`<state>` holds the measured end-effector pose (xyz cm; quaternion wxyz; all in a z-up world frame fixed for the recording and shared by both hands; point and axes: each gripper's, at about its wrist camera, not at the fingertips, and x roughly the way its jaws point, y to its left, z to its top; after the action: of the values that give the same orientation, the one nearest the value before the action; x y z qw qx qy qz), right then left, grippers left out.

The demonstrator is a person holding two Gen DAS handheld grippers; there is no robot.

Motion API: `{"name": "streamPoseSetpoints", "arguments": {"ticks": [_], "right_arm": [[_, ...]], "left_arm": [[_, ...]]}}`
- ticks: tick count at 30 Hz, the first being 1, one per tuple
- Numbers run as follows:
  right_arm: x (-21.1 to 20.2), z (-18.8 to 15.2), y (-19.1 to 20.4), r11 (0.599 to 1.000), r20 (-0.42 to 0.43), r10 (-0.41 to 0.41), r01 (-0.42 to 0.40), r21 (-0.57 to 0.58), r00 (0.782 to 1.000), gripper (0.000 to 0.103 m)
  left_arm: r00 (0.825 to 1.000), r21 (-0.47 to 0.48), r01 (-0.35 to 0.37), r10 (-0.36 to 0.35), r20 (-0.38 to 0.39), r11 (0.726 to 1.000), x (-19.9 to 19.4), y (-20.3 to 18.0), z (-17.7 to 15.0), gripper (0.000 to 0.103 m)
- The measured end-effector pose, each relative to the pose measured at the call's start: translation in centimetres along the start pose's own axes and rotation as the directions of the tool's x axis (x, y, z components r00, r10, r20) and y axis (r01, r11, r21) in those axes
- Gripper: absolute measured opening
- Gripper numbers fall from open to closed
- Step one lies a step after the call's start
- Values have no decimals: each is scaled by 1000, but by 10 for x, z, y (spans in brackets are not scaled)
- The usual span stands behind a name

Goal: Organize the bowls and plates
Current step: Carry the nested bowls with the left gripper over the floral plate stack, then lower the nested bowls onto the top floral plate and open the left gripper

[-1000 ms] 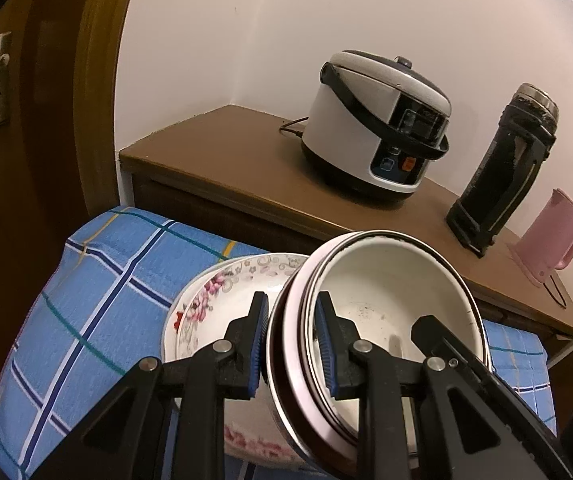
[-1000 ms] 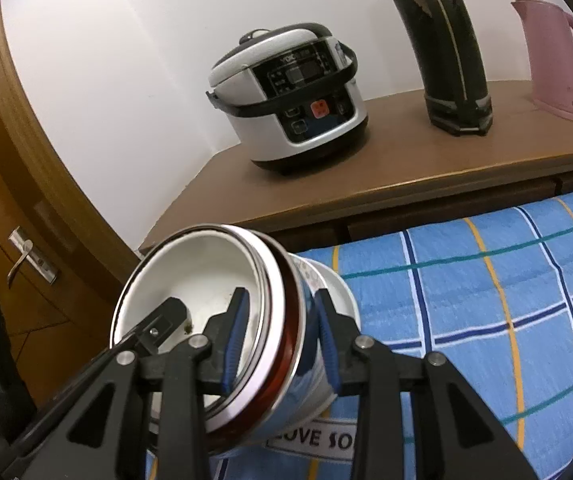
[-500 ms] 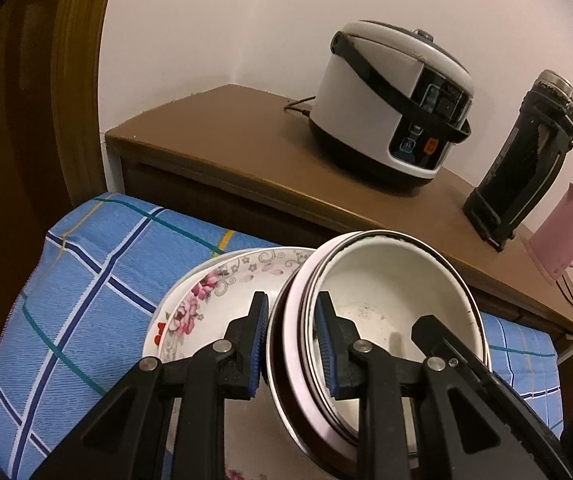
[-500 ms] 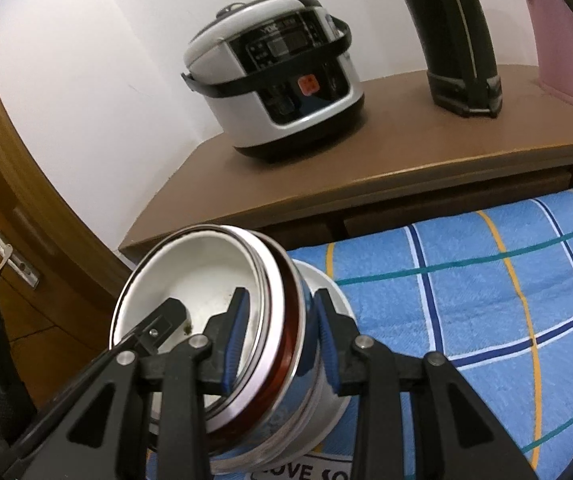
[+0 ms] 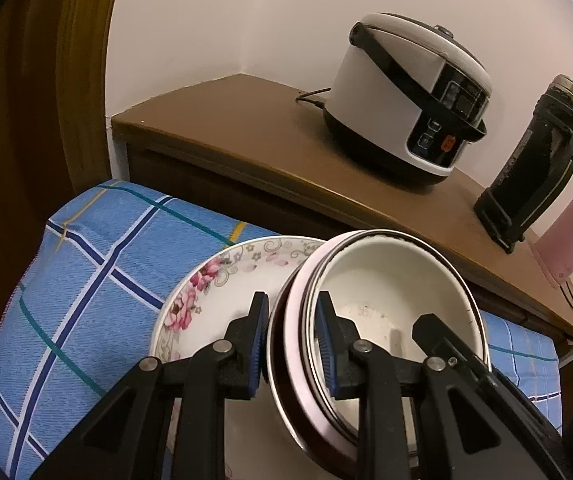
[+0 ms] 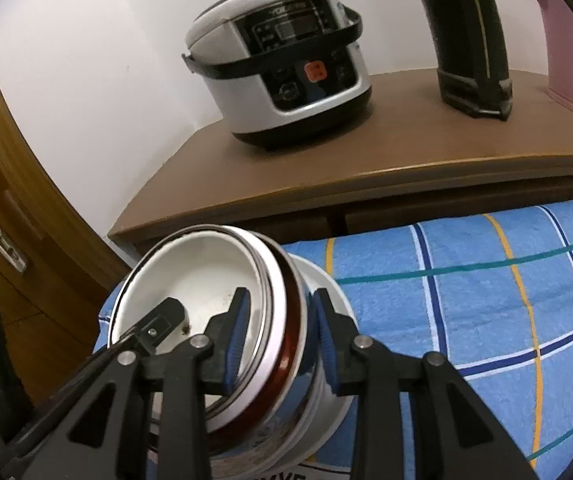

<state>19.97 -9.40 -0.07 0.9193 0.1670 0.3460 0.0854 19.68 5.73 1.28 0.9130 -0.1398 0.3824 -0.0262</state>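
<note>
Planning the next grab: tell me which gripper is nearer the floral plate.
Left. The left gripper clamps the bowl stack right over the floral plate; the right gripper clamps its opposite rim, farther away.

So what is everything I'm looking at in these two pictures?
Stacked bowls: a nested stack, count unclear, white inside, brown and pale rim bands, held over the plate.
Floral plate: one, white with pink flowers, on the cloth.
Checked cloth: one, blue.
Rice cooker: one, white and black, on the cabinet.
Flask: one, black, right of the cooker.
Kettle: one, pink, far right.
Cabinet: one, brown, by the wall.
Left gripper: black, blue pads, clamping the stack's rim.
Right gripper: same, on the opposite rim.
</note>
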Motion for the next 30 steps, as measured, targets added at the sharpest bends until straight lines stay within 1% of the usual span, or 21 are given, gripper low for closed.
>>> {"name": "streamPoseSetpoints", "arguments": {"ticks": [3, 6, 11, 18, 22, 24, 26, 27, 28, 29, 30], "right_arm": [[3, 0, 2, 1000, 0, 0, 0, -10, 1000, 32], [7, -1, 8, 999, 4, -15, 15, -50, 1000, 30], [13, -5, 8, 998, 5, 0, 0, -57, 1000, 30], [14, -5, 7, 998, 18, 25, -24, -62, 1000, 31], [12, -6, 6, 997, 24, 38, -37, -62, 999, 33], [10, -8, 6, 997, 38, 36, -33, -69, 999, 34], [5, -10, 9, 996, 69, 28, -22, -90, 997, 34], [0, -11, 9, 995, 94, 30, -21, -98, 995, 34], [-4, -11, 9, 995, 116, 35, -24, -97, 993, 35], [-11, -12, 7, 995, 151, 43, -29, -93, 988, 35], [-18, -12, 6, 996, 184, 42, -26, -88, 982, 39]], "left_arm": [[1000, 1, -10, 10, 5, 1000, -1, 1, 1, 26], [999, 10, -33, 33, 21, 999, -3, 2, 2, 26], [998, 18, -60, 59, 37, 998, -5, 2, 3, 27], [997, 20, -61, 60, 37, 998, -5, 2, 3, 27], [998, 11, -49, 48, 34, 999, -5, 4, 4, 27], [998, 8, -44, 44, 36, 999, -6, 5, 4, 28], [997, 21, -57, 56, 56, 998, -8, 3, 3, 29], [995, 33, -69, 67, 72, 997, -11, 1, 3, 30], [992, 44, -83, 79, 96, 996, -14, 0, 3, 37], [989, 47, -95, 89, 116, 994, -17, -1, 2, 50], [985, 44, -108, 101, 140, 993, -21, -1, 2, 58]]}}
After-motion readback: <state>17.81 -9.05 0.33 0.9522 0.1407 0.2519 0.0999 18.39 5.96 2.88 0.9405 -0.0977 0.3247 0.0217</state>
